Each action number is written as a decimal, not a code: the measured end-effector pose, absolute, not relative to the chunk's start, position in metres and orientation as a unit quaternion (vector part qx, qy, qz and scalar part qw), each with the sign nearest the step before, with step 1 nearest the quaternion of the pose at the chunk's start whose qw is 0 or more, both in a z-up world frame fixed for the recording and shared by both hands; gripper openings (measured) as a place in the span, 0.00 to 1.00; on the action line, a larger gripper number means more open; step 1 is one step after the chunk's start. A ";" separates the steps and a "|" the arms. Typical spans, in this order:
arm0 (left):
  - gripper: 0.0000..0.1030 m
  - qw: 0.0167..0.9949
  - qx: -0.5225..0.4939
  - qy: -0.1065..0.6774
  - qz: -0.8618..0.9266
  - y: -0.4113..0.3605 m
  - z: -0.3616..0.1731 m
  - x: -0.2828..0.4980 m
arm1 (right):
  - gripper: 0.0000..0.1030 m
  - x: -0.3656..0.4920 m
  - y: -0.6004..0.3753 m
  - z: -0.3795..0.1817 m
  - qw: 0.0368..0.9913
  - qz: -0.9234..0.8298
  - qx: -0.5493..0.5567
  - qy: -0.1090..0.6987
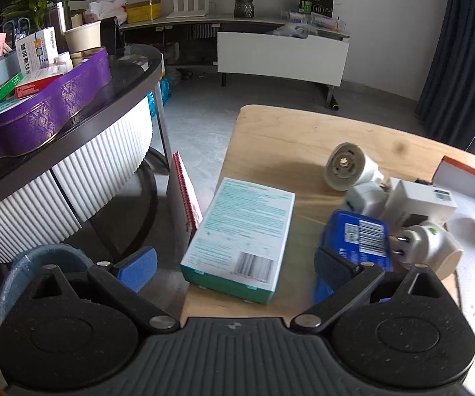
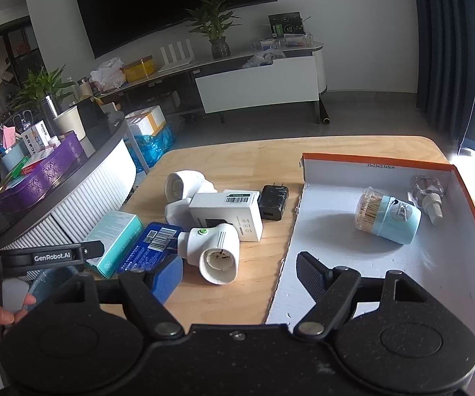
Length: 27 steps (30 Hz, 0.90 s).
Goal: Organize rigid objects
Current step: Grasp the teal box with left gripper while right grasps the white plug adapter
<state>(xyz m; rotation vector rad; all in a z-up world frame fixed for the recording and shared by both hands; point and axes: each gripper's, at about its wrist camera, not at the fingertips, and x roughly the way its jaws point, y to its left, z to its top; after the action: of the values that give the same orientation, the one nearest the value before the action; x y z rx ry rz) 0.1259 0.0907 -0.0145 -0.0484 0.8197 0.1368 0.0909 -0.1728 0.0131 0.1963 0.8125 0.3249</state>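
Broadly, a wooden table [image 2: 257,151] carries the whole scene, with an orange-edged cardboard tray [image 2: 468,198] lying flat on its right part. Inside the tray lie a pale blue toothpick jar [image 2: 387,219] on its side and, near the far corner, a small clear dropper bottle [image 2: 427,194]. Left of the tray sits a loose cluster: a teal box [image 1: 240,234] at the table's left edge, a blue packet [image 1: 358,241] just beside it, a white boxed device [image 2: 226,216], two white plug adapters, one with a green button [image 2: 217,252] and one farther back [image 2: 184,186], and a black charger [image 2: 273,202] close to the tray wall. The left gripper [image 1: 234,270] hangs over the teal box with its jaws spread wide, holding nothing. The right gripper [image 2: 240,275] is likewise wide open and empty, straddling the tray's near-left edge.
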 end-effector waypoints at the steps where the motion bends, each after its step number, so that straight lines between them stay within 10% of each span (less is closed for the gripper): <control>1: 1.00 0.912 -0.017 0.404 0.066 0.092 -0.018 0.132 | 0.87 0.091 -0.172 0.012 0.901 0.157 0.095 0.394; 10: 1.00 0.902 0.006 0.429 0.053 0.095 -0.045 0.159 | 0.88 0.093 -0.168 0.005 0.897 0.160 0.089 0.402; 16: 0.70 0.903 -0.029 0.425 0.046 0.099 -0.045 0.153 | 0.88 0.100 -0.159 -0.003 0.892 0.167 0.079 0.412; 27: 0.69 0.925 -0.043 0.373 0.059 0.097 -0.017 0.124 | 0.89 0.136 -0.122 -0.023 0.880 0.194 0.065 0.428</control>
<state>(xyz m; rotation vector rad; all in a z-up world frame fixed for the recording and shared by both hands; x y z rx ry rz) 0.1237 0.0965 -0.0166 -0.0875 0.7648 0.1216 0.1355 -0.1220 -0.0229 0.1348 0.8911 0.4052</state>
